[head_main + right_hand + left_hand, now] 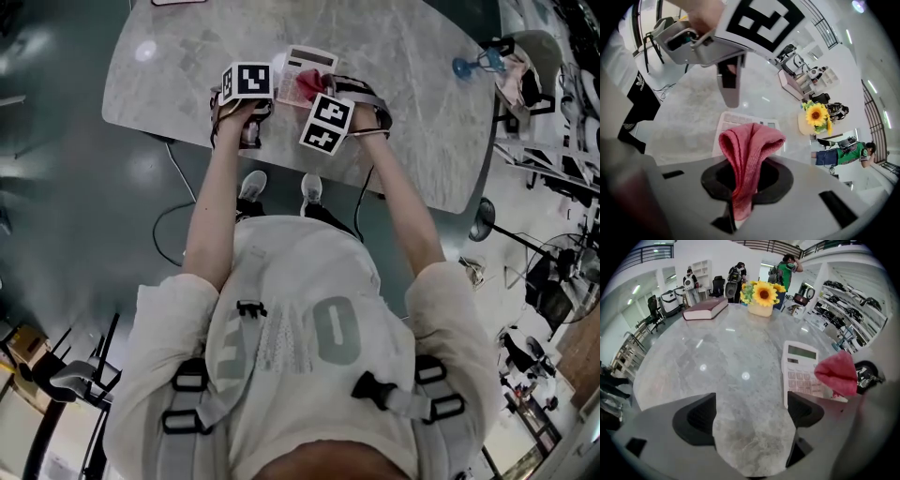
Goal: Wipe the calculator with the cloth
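A white calculator (308,67) (800,371) (737,129) lies flat on the grey marble table (187,66). My right gripper (746,179) (302,94) is shut on a folded red cloth (746,154) (304,89) (838,373), which hangs just over the calculator's near end. My left gripper (750,411) (246,127) stands open over bare table just left of the calculator, with nothing between its jaws. Its right finger (804,409) sits beside the calculator's near left corner.
A sunflower pot (762,300) (814,119) and a closed book (705,309) stand at the table's far side. The table's near edge (281,159) is right below my grippers. A blue object (466,67) lies at the table's right end. People stand in the background.
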Motion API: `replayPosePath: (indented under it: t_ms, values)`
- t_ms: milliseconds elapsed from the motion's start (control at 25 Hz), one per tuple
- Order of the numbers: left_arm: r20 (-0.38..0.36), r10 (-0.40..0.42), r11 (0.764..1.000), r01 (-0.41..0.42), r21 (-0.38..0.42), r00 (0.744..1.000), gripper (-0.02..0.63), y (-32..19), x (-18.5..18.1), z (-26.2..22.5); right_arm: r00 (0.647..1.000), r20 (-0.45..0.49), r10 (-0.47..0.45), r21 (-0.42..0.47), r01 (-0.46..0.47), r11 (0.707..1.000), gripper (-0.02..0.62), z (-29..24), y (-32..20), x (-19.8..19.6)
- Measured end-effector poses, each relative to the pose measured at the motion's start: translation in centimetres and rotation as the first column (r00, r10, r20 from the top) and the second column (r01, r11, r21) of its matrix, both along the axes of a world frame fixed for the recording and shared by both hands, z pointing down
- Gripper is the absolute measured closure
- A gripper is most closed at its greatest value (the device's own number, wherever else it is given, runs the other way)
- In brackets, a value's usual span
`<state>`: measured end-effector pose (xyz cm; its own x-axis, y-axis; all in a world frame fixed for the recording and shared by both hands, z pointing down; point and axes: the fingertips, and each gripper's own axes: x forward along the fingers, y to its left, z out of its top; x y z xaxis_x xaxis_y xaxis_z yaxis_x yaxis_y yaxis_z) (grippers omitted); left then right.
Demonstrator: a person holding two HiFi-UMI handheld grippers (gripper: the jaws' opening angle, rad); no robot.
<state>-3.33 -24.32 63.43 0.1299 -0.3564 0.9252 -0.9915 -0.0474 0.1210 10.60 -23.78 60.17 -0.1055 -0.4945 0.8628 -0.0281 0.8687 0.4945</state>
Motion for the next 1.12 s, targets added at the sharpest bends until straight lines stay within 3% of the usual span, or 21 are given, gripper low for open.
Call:
replayPosePath:
  t_ms: [160, 280, 400, 720, 1120]
  values:
    - [-0.052, -0.048, 0.987, 0.055, 0.151, 0.997, 0.127, -1.5, -0.6, -4.0, 1.000, 0.001, 0.021, 0.073, -0.021, 0.997, 0.540, -2.3, -3.8, -0.1]
    - [-0.097, -0.092, 0.952, 0.116, 0.283, 0.991, 0.126, -2.0, -2.0, -7.4, 1.000, -0.004, 0.028, 0.107, -0.027, 0.994, 0.540, -3.3, -5.9, -0.7]
    - [-0.100, -0.103, 0.928, 0.132, 0.350, 0.990, 0.126, -1.9, -3.0, -9.1, 0.999, -0.013, 0.034, 0.115, -0.032, 0.993, 0.540, -3.3, -7.1, -1.2]
    - [-0.124, -0.113, 0.892, 0.156, 0.425, 0.986, 0.126, -0.9, -5.2, -9.6, 0.998, -0.062, 0.026, 0.087, -0.021, 0.996, 0.540, -0.4, -7.7, -2.3]
    - [-0.139, -0.140, 0.880, 0.187, 0.437, 0.980, 0.126, 0.3, -7.0, -8.6, 0.994, -0.112, 0.001, 0.064, 0.006, 0.998, 0.540, 2.0, -7.1, -3.4]
